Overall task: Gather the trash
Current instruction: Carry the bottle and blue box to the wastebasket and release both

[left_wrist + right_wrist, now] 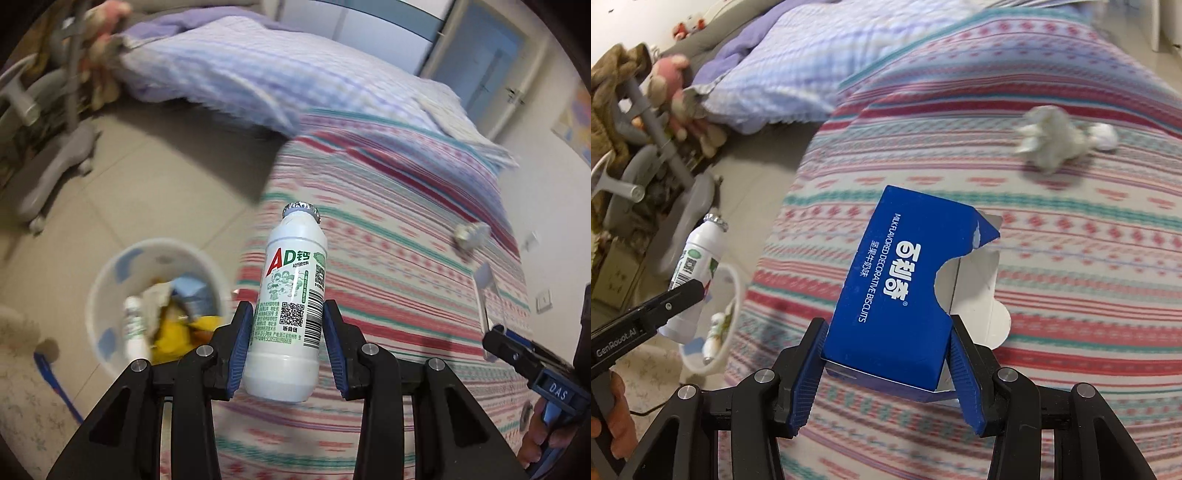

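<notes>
carry step: left hand-held gripper (286, 332) clamps an ad calcium milk bottle (286, 306), right hand-held gripper (886, 365) clamps a torn blue biscuit box (897, 291); next, release both over the waste bin (110, 280) beside the bed (406, 295).

I see the striped bed (1071, 258); a crumpled tissue (1049, 138) lies at two o'clock, purple blanket (798, 62) at eleven.

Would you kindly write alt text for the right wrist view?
The right gripper grips an opened blue biscuit box over a striped bedspread; crumpled tissue lies beyond, and the left gripper holds a white bottle at left.
</notes>
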The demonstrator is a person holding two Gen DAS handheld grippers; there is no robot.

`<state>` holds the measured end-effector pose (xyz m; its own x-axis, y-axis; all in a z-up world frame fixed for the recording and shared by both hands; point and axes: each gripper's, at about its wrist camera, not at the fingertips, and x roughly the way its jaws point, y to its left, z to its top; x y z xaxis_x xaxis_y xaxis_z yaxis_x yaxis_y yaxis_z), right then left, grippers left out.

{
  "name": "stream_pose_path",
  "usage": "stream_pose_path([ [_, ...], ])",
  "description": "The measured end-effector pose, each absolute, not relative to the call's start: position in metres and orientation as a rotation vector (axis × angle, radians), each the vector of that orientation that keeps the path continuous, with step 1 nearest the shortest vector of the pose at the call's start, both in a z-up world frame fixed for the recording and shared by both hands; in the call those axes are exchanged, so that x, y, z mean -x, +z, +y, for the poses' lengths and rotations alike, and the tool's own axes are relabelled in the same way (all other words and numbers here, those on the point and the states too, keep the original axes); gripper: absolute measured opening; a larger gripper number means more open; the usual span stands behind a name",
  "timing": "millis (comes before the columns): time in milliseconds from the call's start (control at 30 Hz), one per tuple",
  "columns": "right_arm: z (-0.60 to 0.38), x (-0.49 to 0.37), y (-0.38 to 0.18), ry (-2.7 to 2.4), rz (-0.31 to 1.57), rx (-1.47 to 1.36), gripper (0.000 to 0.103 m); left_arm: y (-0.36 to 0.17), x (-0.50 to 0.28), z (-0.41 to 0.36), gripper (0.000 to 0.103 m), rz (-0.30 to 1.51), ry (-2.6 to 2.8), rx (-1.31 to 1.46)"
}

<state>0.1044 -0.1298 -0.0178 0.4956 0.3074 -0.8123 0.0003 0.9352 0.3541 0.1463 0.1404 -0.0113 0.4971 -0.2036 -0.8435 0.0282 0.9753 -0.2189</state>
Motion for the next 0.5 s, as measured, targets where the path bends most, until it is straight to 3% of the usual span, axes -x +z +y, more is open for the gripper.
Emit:
stream_pose_path([
  [500, -0.031, -0.130, -0.043, 0.302, 1.104, -0.221, 0.055, -0.059, -0.165, 0.245, 0.041, 1.096, 0.034, 0.252],
])
